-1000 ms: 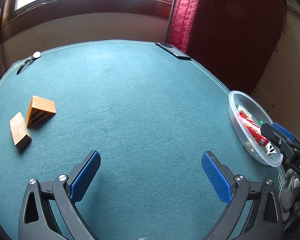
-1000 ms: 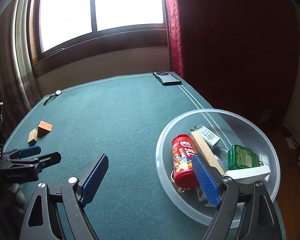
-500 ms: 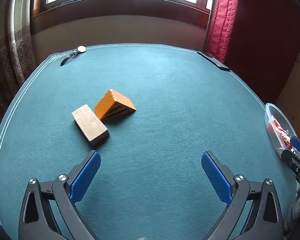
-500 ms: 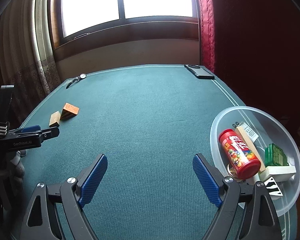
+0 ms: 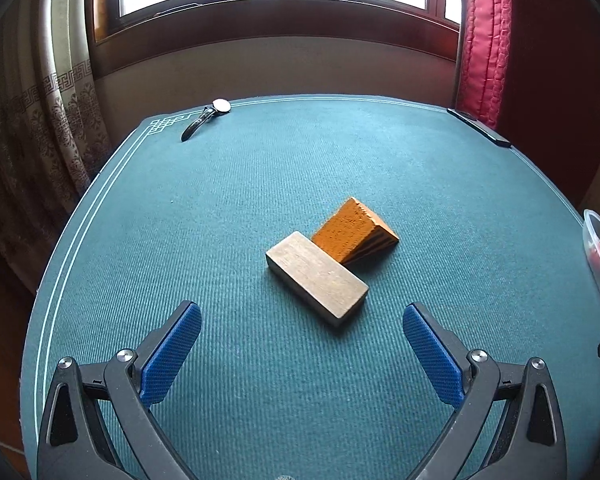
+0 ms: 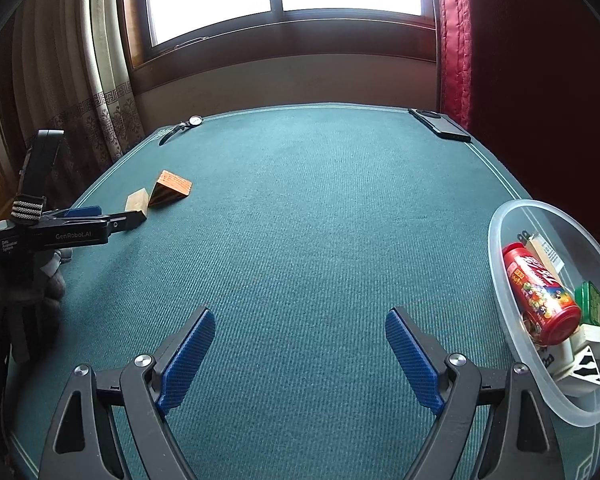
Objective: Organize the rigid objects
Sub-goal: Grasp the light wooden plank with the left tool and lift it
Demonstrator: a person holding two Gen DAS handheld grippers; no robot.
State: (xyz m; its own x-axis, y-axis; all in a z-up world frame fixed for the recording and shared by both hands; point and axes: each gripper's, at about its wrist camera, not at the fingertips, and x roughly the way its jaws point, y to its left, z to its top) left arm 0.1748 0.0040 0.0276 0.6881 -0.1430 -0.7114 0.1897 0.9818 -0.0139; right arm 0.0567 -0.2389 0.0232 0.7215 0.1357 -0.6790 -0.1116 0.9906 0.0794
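The left gripper (image 5: 302, 354), fingers spread and empty, approaches the pale wooden block (image 5: 317, 278) touching the orange wedge (image 5: 354, 230). Next, I judge, it must straddle the block and pinch. The right gripper (image 6: 300, 354) hangs spread beside the bowl (image 6: 500, 276).

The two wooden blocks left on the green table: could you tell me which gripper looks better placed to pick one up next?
Probably the left. The left gripper is open, with the pale block and orange wedge just ahead of its fingers. The right gripper, also open, is beside the bowl, far from both.
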